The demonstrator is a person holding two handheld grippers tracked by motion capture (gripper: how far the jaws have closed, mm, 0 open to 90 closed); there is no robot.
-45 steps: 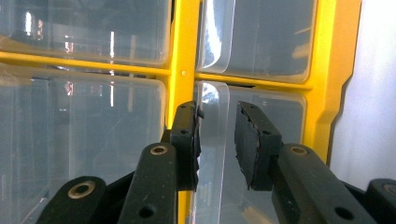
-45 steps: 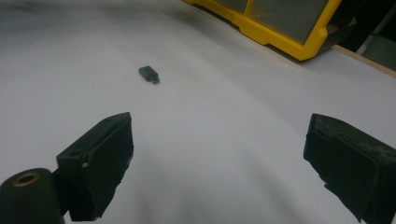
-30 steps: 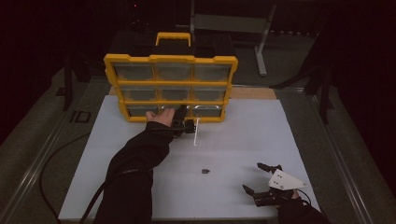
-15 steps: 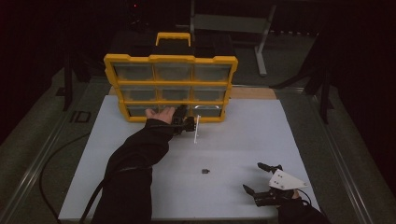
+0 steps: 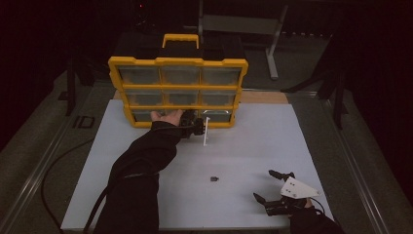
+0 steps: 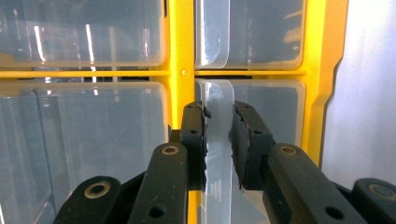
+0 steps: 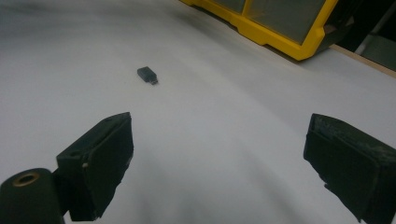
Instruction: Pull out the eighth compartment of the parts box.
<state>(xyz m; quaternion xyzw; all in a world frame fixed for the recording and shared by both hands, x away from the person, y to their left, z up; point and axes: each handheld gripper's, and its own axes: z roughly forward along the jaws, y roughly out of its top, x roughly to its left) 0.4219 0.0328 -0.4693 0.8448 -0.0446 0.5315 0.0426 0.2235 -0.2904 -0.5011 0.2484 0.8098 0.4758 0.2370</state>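
A yellow organizer [image 5: 178, 62] with clear drawers stands upright at the back of the white table top [image 5: 253, 141]. My left gripper [image 5: 197, 126] reaches to its bottom row and is shut on the clear pull tab [image 6: 218, 116] of the bottom right drawer [image 5: 207, 132], whose front stands a little way out of the frame. In the left gripper view both pads [image 6: 194, 140] press on that tab. My right gripper [image 5: 263, 184] rests open near the table's front right, nothing between its jaws. A small black part [image 5: 214, 179] lies on the table to its left, also ahead of the right gripper [image 7: 217, 140] as the black part [image 7: 147, 74].
The organizer's yellow frame [image 6: 180, 46] runs between the drawers; its corner [image 7: 280, 39] shows far off in the right gripper view. A black cable [image 5: 58, 165] trails off the table's left side. A metal stand [image 5: 272, 44] is behind the table.
The left hand and the drawer front it holds have shifted slightly toward the right. The right gripper has not moved.
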